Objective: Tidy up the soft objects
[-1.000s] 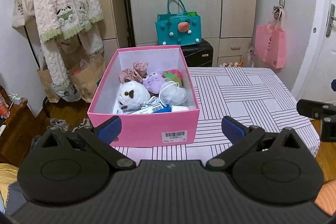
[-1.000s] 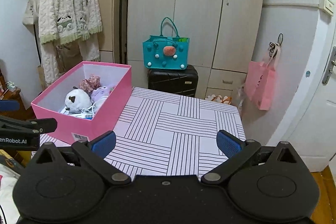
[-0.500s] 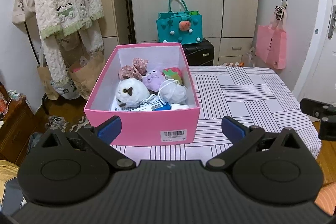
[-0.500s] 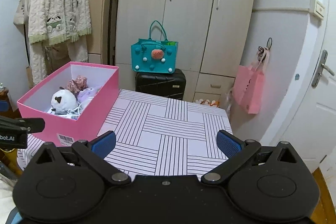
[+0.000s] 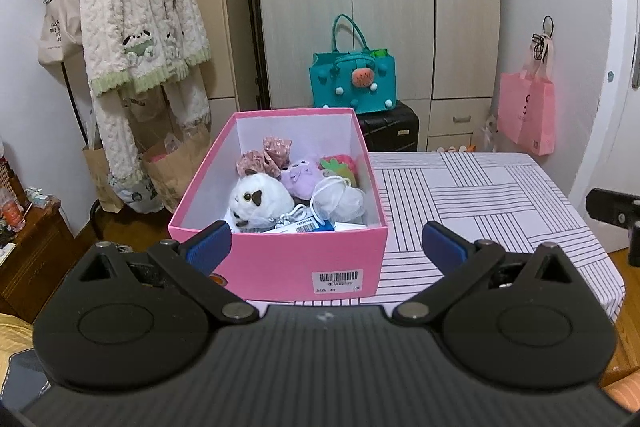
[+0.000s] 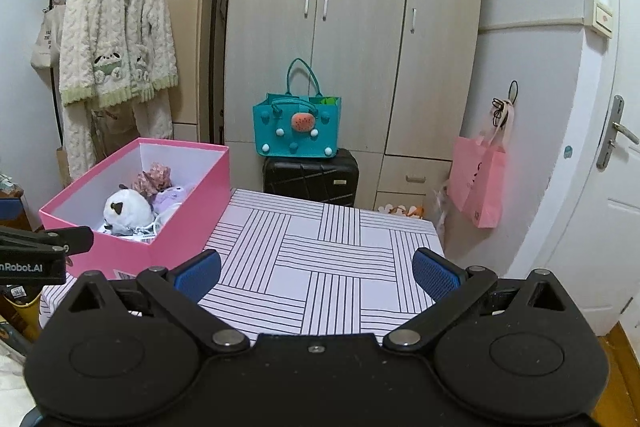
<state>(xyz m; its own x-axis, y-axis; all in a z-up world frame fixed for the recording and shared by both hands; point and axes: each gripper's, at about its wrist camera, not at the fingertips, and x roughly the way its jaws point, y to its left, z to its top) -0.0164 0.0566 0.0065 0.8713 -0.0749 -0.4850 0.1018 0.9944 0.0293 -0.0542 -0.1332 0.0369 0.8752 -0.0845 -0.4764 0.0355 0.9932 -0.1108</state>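
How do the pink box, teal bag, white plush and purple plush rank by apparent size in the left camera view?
1. pink box
2. teal bag, though farther away
3. white plush
4. purple plush, partly hidden, so unsure

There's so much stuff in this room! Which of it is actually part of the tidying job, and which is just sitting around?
Part of the job:
- pink cardboard box
- white round plush toy
- lilac plush toy
- white mesh pouch
- pink floral fabric scrunchies

Just lying about:
- teal felt handbag
- black hard-shell suitcase
- pink paper bag
- cream fluffy robe
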